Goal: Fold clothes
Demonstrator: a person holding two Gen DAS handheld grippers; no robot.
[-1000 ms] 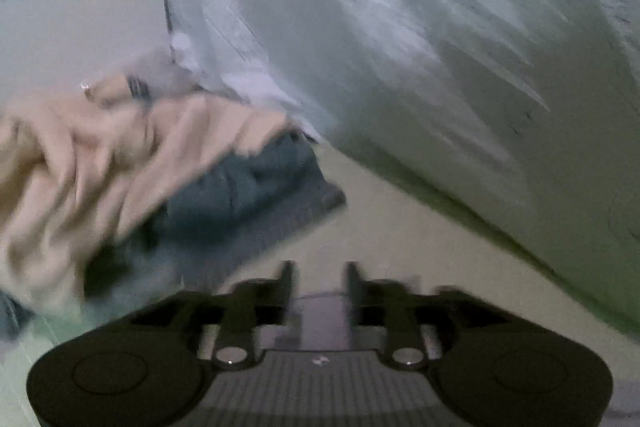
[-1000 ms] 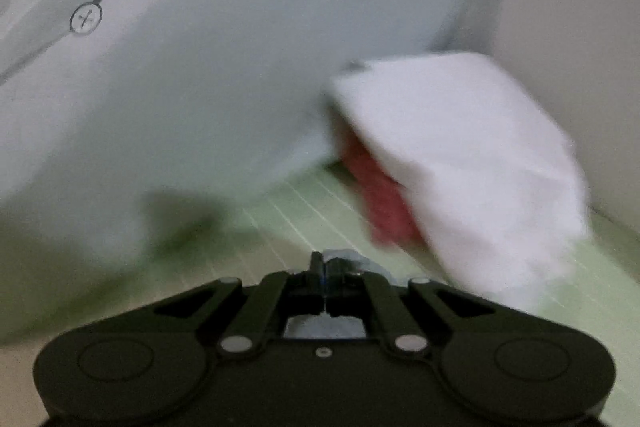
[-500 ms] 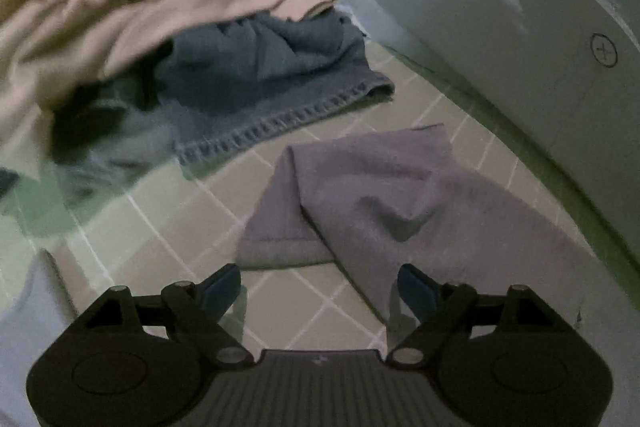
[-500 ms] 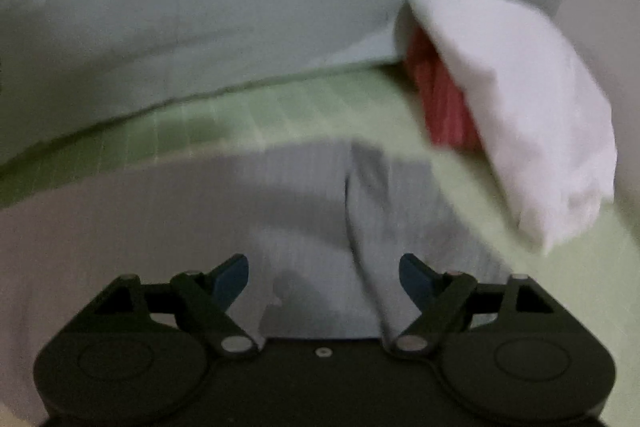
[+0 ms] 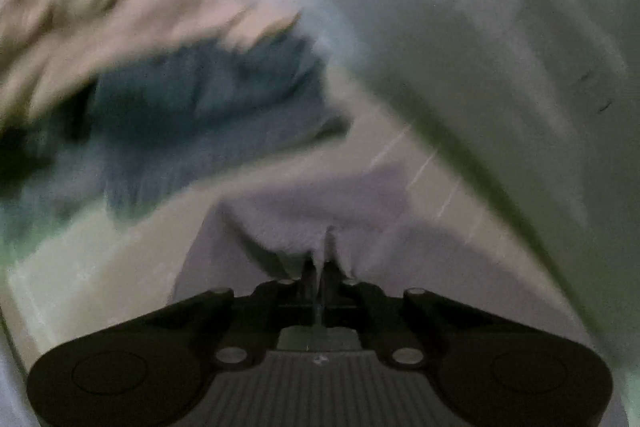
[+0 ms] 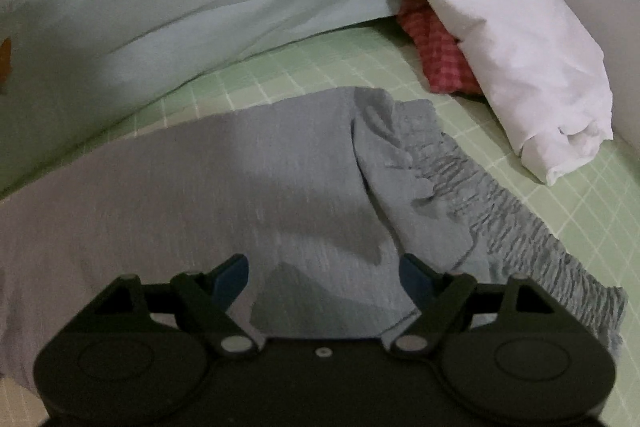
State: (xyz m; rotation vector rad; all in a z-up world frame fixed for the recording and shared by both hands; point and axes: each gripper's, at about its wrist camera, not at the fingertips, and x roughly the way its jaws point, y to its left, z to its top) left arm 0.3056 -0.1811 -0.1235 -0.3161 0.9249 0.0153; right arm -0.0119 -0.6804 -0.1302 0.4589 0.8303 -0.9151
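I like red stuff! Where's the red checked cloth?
In the right wrist view, upper right: the red checked cloth lies on the green sheet, tucked under the white cloth.

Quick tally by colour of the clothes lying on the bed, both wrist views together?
Grey: 1, the grey garment, pinched by the left gripper
Blue denim: 1
Beige: 1
White: 1
Red checked: 1
Total: 5
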